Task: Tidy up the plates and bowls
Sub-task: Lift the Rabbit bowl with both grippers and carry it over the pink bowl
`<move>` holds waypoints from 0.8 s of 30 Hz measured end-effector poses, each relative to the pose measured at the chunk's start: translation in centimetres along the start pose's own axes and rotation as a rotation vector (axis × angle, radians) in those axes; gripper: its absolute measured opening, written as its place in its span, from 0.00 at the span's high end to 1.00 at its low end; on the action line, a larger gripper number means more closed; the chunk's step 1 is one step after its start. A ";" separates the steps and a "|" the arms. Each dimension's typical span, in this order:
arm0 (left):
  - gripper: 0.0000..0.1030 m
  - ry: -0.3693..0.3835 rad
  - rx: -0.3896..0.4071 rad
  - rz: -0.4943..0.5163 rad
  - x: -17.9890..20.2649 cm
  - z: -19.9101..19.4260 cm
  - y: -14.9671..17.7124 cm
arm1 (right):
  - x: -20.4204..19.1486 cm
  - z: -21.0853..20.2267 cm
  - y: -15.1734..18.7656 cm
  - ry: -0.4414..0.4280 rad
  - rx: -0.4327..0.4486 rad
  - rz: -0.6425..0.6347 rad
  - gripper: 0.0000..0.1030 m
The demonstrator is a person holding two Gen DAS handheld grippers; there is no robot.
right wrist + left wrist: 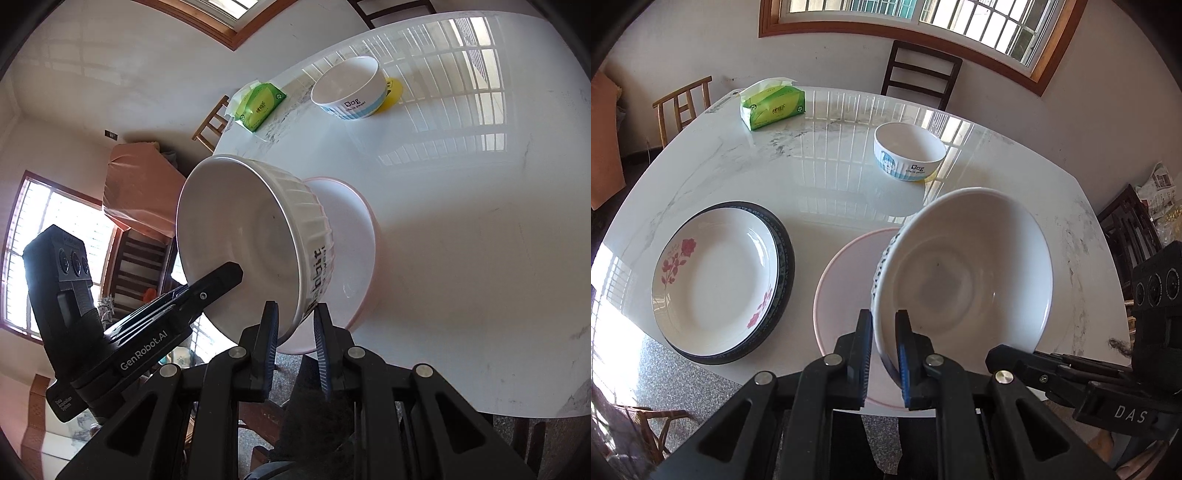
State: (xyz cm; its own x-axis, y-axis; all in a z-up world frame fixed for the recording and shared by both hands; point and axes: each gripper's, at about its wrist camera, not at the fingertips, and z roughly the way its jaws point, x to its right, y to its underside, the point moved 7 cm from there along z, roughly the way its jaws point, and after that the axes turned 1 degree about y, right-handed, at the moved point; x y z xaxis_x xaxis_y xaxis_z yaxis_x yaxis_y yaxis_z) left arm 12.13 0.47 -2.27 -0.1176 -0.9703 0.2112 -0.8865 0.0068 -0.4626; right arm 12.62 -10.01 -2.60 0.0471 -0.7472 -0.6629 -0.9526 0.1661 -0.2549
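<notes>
- Pinch on the left tool [882,332]: closed nearly shut across the near rim of the big white bowl [960,277], one finger inside, one outside.
- Right tool [295,332] astride the same rim further round; cannot tell whether truly clamped or only straddling.
- Bowl carried off the table [831,177], tipped steeply on edge, mouth toward the left tool's camera.
- Directly under it, the pink-rimmed plate [842,288], close beneath the low side.
- Judging by the look: glazed ceramic, stiff, weighty for a rim pinch, slick and chippable. Best taken deep on the rim, wall squarely between the pads, and levelled before lowering.
- Further out: stacked plates [716,280] to the left, well apart; small bowl [908,155] upright toward the far side.
</notes>
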 end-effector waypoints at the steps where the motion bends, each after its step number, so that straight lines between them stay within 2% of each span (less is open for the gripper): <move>1: 0.88 0.000 -0.004 0.000 0.0 0.1 0.2 | 0.3 -0.1 0.3 -0.002 -0.003 0.004 0.82; 24: 0.87 -0.003 -0.098 -0.017 -0.2 2.1 2.2 | 1.4 0.9 0.9 -0.002 -0.045 0.034 0.82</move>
State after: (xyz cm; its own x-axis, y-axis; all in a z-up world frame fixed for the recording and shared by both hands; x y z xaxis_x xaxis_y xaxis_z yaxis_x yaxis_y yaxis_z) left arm 11.12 0.18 -5.19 -0.1008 -0.9714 0.2152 -0.9281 0.0138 -0.3720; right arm 12.12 -10.30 -4.42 0.0146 -0.7400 -0.6724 -0.9663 0.1625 -0.1999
